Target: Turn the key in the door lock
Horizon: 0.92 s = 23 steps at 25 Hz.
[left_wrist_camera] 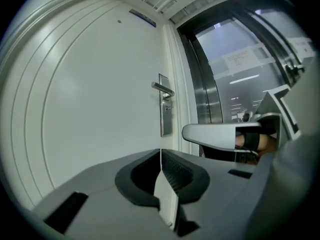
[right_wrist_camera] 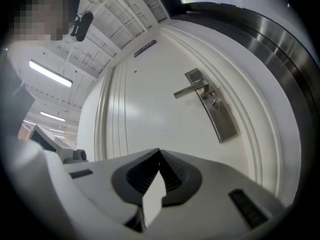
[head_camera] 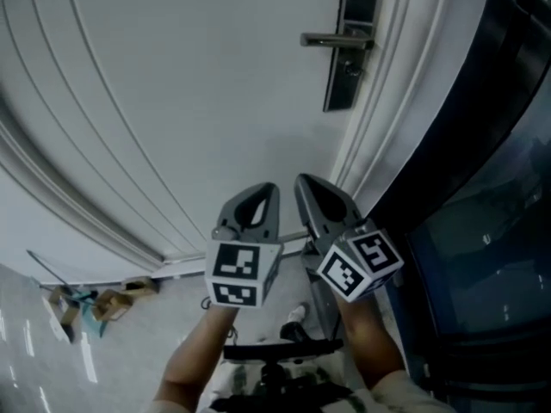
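Note:
A white door (head_camera: pixel 198 101) fills the head view. Its metal lock plate (head_camera: pixel 349 54) with a lever handle (head_camera: pixel 336 39) is at the upper right, and a small key (head_camera: pixel 351 70) seems to sit under the handle. Both grippers are held side by side well short of the lock. My left gripper (head_camera: pixel 263 188) is shut with nothing between its jaws. My right gripper (head_camera: pixel 308 181) is likewise shut and empty. In the left gripper view the lock plate (left_wrist_camera: pixel 165 113) lies straight ahead, with the right gripper (left_wrist_camera: pixel 215 134) to its right. The right gripper view shows the plate (right_wrist_camera: pixel 216 111) and key (right_wrist_camera: pixel 214 104) at upper right.
A white door frame (head_camera: pixel 379 119) and a dark metal and glass panel (head_camera: pixel 482 196) stand right of the door. Scraps of cardboard (head_camera: pixel 99 304) lie on the floor at the door's foot, lower left. A person stands at the far left of the right gripper view.

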Tool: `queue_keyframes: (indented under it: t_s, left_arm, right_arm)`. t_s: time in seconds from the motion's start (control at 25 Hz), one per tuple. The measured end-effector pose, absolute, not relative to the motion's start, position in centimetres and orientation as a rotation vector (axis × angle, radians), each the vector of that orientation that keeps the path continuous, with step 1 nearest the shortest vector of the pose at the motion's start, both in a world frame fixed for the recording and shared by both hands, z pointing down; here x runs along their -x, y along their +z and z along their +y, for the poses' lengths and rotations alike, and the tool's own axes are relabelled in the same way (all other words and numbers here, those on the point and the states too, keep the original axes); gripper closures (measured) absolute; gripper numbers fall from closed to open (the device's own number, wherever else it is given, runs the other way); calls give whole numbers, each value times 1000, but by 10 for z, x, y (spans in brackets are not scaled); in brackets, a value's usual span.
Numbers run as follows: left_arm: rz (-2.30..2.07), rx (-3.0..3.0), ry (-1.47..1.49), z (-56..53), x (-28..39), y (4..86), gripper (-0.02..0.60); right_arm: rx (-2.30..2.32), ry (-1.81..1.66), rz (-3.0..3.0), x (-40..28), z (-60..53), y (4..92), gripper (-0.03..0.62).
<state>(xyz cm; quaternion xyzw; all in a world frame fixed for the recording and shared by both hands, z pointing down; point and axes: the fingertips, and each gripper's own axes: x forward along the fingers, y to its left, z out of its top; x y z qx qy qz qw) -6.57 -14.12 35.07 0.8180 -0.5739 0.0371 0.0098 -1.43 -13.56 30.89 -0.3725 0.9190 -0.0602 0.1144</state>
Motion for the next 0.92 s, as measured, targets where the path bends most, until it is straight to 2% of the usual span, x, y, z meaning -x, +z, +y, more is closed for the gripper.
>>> queue_keyframes:
  t_s: [0.36,0.92]
  left_arm:
    - [-1800,-2546,140,-91,84,370,560]
    - [-1765,-2561,124,-37,93,386,560]
  right_arm:
    - [1239,0,2741,35,-83,331,586]
    - [1314,-2,2764,47,-30,356,586]
